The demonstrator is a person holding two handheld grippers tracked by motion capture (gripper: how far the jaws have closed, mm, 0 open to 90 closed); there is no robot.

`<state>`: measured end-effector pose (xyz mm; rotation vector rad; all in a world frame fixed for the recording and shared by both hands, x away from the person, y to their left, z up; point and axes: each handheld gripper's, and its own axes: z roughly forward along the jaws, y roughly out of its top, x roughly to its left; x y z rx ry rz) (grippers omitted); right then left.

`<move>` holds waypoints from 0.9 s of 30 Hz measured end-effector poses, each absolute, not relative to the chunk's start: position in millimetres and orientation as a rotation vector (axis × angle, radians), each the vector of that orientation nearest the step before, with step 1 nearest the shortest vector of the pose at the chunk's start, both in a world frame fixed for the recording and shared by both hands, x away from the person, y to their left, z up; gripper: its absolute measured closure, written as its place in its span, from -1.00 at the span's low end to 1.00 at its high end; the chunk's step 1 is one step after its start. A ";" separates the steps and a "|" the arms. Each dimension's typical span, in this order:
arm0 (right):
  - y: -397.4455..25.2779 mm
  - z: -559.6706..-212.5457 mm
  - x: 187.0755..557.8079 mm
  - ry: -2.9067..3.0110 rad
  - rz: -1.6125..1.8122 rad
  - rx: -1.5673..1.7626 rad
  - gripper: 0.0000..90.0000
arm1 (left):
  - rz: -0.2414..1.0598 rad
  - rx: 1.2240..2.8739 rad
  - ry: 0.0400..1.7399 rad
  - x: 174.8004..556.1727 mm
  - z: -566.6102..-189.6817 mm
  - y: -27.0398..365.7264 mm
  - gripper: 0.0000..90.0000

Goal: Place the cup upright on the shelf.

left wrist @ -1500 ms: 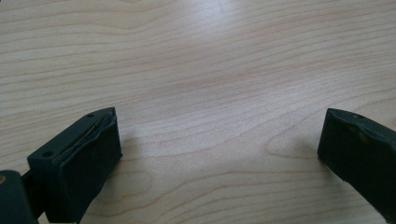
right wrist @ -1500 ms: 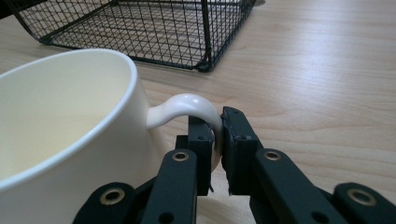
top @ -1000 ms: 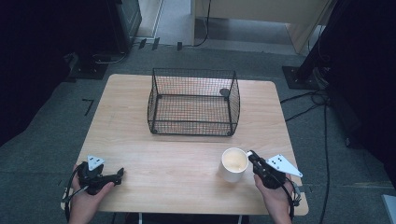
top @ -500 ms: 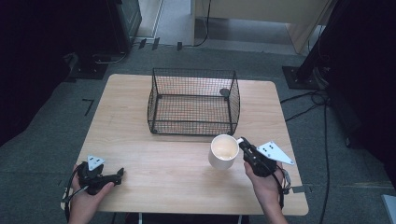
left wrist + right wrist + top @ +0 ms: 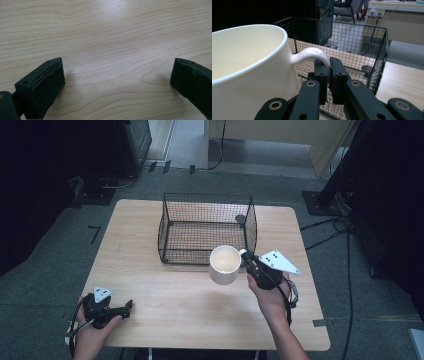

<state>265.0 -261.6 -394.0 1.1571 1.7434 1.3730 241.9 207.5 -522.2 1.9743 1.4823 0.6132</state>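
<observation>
The right gripper (image 5: 248, 260) has its fingers (image 5: 338, 75) closed on the handle of a cream mug (image 5: 224, 264), held above the counter (image 5: 200, 310) just near of the wire basket (image 5: 207, 227). The mug interior appears empty. The basket holds one small dark round object (image 5: 240, 219) in its far right corner. The left gripper (image 5: 122, 309) rests at the near left of the counter, fingers (image 5: 42, 85) spread wide, holding nothing.

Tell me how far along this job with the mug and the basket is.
Done: the right gripper is shut on the mug's handle, and the mug looks lifted off the table, just in front of the wire basket. In hand: the mug is carried at the basket's near wall. Left, probably: getting it over the rim and down inside. The left gripper rests open at the table's near left corner.
</observation>
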 end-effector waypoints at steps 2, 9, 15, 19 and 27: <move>-257.2 -388.8 270.8 1.738 1.379 1.153 0.90 | 0.613 1.974 1.482 241.9 -522.1 207.5 -1.00; -241.2 -371.3 292.1 1.729 1.386 1.129 0.90 | 0.613 1.974 1.482 241.9 -522.2 207.5 -1.00; -227.3 -363.1 313.2 1.726 1.378 1.104 0.90 | 0.614 1.974 1.482 241.9 -522.2 207.5 -1.00; -219.6 -361.1 327.7 1.725 1.387 1.099 0.90 | 0.613 1.975 1.482 241.8 -522.1 207.5 -1.00; -210.8 -362.7 357.6 1.725 1.375 1.128 0.90 | 0.613 1.974 1.482 241.9 -522.2 207.5 -1.00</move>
